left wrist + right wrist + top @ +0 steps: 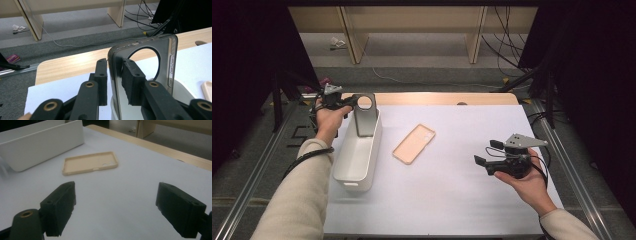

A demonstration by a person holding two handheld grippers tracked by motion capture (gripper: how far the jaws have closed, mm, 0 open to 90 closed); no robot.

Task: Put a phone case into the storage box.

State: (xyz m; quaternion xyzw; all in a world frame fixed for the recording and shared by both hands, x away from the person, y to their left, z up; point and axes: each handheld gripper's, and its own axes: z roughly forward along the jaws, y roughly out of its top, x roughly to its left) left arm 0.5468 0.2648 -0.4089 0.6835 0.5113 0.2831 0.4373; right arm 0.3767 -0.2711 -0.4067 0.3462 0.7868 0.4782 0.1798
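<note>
While my left tool stands over the far end of the white bin, its jaws sit on either side of the upper edge of a dark grey phone case. From the left tool's own camera I see the right pad against the inner face of the case, and the left pad just beside the outer face with a sliver of a gap, so the grip looks loosened rather than pressing. The case stands upright, its lower end down inside the bin and its round camera opening at the top. The bin lies along the left side of the white sheet on the tabletop. A peach phone case lies flat, hollow side up, near the middle of the sheet, apart from the bin. My right tool hangs over the right part of the sheet, jaws spread wide with nothing between them, pointing toward the peach case.
</note>
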